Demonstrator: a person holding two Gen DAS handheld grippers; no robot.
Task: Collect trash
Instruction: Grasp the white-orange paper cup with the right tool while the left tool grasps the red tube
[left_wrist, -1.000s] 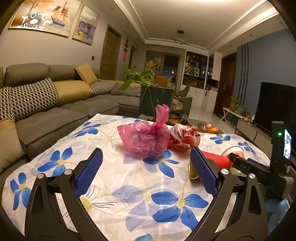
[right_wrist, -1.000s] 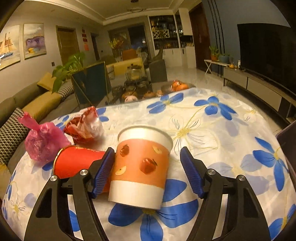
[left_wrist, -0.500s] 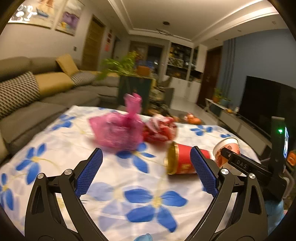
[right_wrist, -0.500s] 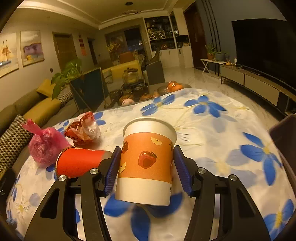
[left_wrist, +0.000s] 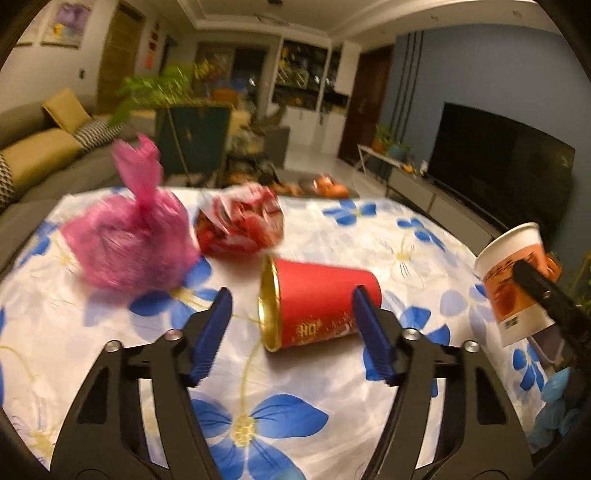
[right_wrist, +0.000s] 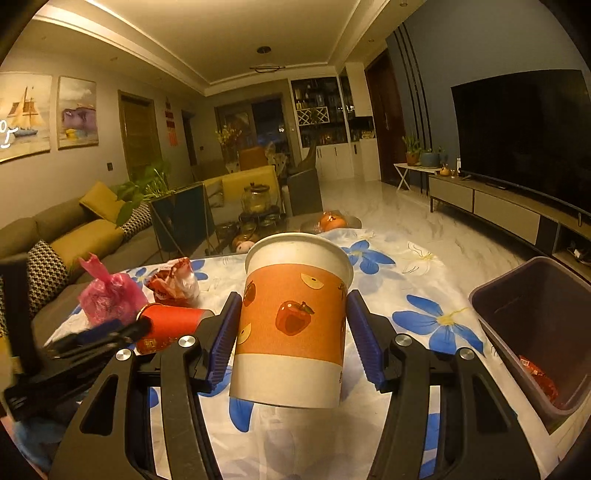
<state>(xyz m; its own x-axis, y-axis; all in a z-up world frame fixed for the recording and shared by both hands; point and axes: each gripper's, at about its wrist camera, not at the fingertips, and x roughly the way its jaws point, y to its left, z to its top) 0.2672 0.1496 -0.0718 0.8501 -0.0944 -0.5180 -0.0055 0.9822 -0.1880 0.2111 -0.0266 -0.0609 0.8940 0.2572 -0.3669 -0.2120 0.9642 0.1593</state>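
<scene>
Dim living room, floral-cloth desk (right_wrist: 424, 295). Right gripper (right_wrist: 291, 332) jaws clamp orange cup (right_wrist: 295, 317), bin (right_wrist: 532, 325) at 3 o'clock; overshoot risks dropping it. Left gripper (left_wrist: 291, 325) jaws wide around red cup (left_wrist: 317, 306); may roll.

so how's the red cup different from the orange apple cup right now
The red cup lies on its side on the floral tablecloth, untouched between the open left gripper's fingers; the orange apple cup is upright, clamped in the right gripper and lifted. The red cup is gold inside, the apple cup white-rimmed. Both are paper cups.
</scene>
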